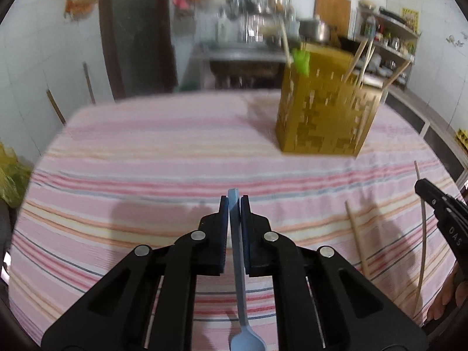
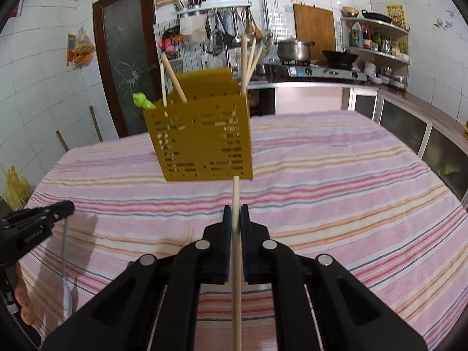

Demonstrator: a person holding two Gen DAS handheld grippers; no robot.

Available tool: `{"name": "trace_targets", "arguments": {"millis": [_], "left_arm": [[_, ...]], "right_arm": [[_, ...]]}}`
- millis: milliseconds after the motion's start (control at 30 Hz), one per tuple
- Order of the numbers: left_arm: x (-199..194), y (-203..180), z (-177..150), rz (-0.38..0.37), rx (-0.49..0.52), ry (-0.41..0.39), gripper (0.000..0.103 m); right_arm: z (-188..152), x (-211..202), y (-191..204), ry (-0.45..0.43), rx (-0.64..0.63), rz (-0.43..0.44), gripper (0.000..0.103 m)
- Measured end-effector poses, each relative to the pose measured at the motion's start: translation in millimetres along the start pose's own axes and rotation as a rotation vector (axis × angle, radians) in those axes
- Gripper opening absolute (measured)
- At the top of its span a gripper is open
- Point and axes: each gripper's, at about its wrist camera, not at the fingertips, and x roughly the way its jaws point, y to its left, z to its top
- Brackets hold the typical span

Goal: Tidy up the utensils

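Left gripper: clamped on a blue spoon. The handle runs along the finger axis, its tip poking just past the fingertips and the bowl hanging back under the body, cut off by the lower frame edge.

Right gripper: clamped on a wooden chopstick. The stick also lies along the finger axis, with one end standing out ahead of the fingertips; the rear end leaves the frame at the bottom.

Yellow perforated utensil holder: stands upright on the striped tablecloth.
- From the right gripper it is ahead and slightly left; the chopstick's forward end points at its base.
- From the left gripper it is ahead and well to the right.
- Judgement: the right gripper has the straighter line in. Both utensils lie roughly level while the holder opens upward, so each must be tipped to vertical above the rim before release.

The holder already contains several chopsticks and a green utensil.

One loose chopstick lies on the cloth to the right of the left gripper, between the two tools.

Hard to read:
- the left view is motion-blurred
- the holder's inner dividers are hidden by its front wall, so the free compartment cannot be determined
- the loose chopstick shows only as a tip in the right view.
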Motion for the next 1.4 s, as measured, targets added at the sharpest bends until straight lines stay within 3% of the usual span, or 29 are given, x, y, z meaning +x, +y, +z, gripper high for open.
{"name": "trace_targets", "arguments": {"millis": [267,400,733,833,900,933,1400], "left_arm": [[-53,5,9,0.01,-0.025,-0.167,0.007],[-62,4,10,0.023,-0.016,-0.195,0.005],[2,23,3,-0.036,-0.081,0.059,0.005],[23,27,-4,-0.037,-0.08,0.12,0.018],[35,29,-10,-0.027,-0.072,0.137,0.04],[39,28,-12,-0.019,-0.067,0.144,0.042],[77,11,-30,0.04,0.046,0.213,0.043]], "right_arm": [[9,-27,-2,-0.072,0.015,0.022,0.006],[14,-41,0,-0.115,0.003,0.029,0.006],[14,-31,0,-0.103,-0.015,0.017,0.006],[12,-18,-1,-0.083,-0.016,0.009,0.006],[10,-10,-2,-0.071,-0.014,0.005,0.006],[9,-7,-3,-0.064,-0.011,0.005,0.006],[-2,20,-4,0.002,-0.006,0.005,0.006]]}}
